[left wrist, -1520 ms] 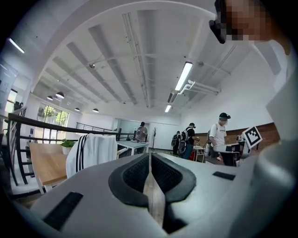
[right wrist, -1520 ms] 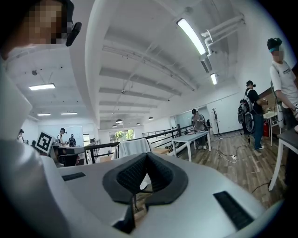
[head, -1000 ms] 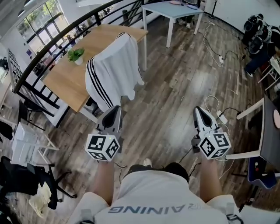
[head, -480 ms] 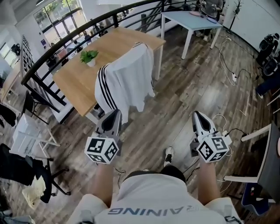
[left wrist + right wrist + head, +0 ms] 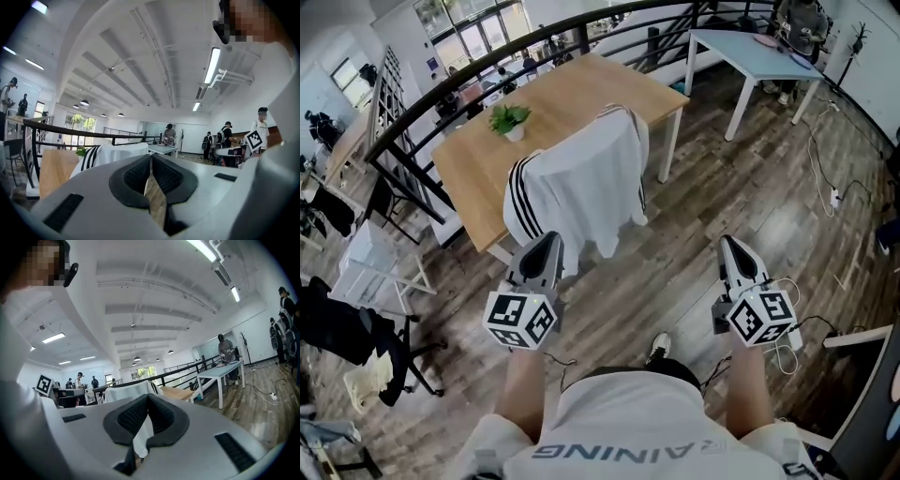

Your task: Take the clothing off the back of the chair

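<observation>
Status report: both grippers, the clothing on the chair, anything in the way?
Left gripper shut, empty. Right gripper shut, empty. White striped clothing hangs beside wooden table, untouched. No obstacle seen.

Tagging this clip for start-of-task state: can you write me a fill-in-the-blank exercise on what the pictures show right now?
1. The white garment draped over the chair back has black ____ along its sleeve.
2. The chair stands at a wooden table that bears a small potted ____.
3. The left gripper and the right gripper, both short of the garment, have their jaws ____.

Missing words: stripes; plant; shut.
</observation>
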A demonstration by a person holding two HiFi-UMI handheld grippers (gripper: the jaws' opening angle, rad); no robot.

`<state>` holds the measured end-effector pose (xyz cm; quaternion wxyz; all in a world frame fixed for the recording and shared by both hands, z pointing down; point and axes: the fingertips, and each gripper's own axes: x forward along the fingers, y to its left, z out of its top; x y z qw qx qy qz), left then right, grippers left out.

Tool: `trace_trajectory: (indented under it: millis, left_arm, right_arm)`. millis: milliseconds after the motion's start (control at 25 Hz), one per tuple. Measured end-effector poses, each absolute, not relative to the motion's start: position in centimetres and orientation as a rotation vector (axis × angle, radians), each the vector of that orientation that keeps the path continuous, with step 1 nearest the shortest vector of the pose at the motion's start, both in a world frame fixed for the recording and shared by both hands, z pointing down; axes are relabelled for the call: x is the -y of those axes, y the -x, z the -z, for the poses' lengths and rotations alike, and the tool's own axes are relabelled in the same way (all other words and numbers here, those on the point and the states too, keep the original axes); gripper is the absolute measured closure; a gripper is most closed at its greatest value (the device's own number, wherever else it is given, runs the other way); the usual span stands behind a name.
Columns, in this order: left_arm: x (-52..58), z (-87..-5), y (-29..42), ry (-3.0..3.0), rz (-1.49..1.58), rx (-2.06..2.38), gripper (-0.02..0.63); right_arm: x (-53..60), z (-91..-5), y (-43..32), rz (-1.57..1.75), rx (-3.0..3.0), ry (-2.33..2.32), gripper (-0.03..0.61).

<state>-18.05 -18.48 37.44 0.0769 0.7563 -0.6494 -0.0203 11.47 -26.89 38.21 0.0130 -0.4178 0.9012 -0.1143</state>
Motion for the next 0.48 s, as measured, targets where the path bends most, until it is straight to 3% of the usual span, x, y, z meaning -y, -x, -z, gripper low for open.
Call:
trace_trajectory:
  millis: [480]
  left_arm:
    - [25.4, -37.0, 16.4, -2.041, 0.060, 2.207, 0.569]
  right_arm:
    - [40.0, -38.3, -11.9, 0.354, -2.954, 1.002, 0.555]
